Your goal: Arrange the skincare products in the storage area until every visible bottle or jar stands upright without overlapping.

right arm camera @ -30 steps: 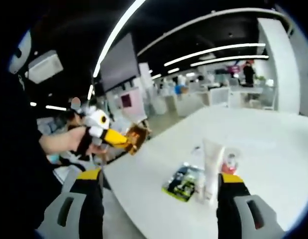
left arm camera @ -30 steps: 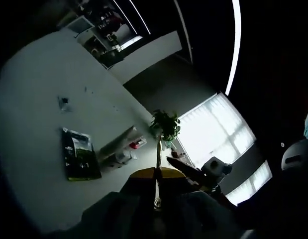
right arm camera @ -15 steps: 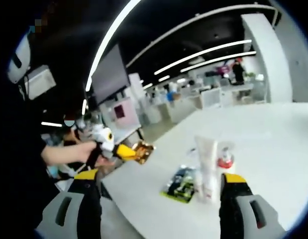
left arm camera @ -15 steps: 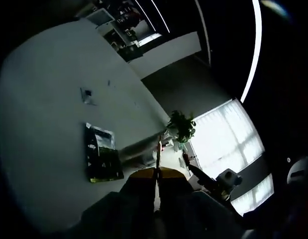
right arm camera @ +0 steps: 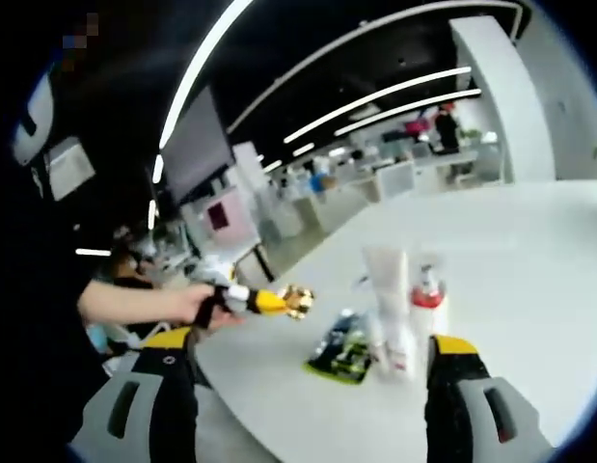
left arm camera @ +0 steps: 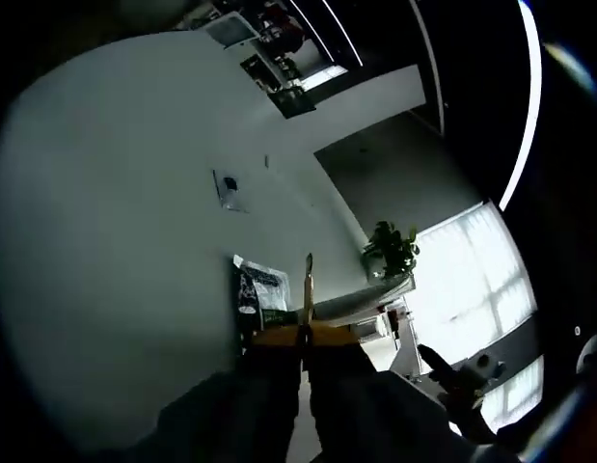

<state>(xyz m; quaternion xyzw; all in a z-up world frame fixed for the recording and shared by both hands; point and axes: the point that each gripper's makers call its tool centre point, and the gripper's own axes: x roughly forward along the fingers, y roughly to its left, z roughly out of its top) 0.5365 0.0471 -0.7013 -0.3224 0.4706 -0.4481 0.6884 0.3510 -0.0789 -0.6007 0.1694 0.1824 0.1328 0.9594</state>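
The counter (right arm camera: pixel 529 280) is white. A white tube (right arm camera: pixel 387 294) stands there, with a red-capped bottle (right arm camera: pixel 427 301) at its 3 o'clock. The pouch (right arm camera: pixel 339 345) is black and green.

table (right arm camera: pixel 529 289): smooth matt white | tube (right arm camera: pixel 387 289): pale plastic | packet (right arm camera: pixel 337 349): glossy film

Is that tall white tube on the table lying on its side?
No, in the right gripper view the white tube stands upright on the table, beside a red-capped bottle.

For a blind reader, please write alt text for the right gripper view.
A tall white plastic tube and a red-capped bottle stand upright on a white table beside a flat green-black packet. At left, the left gripper grips a small golden object.
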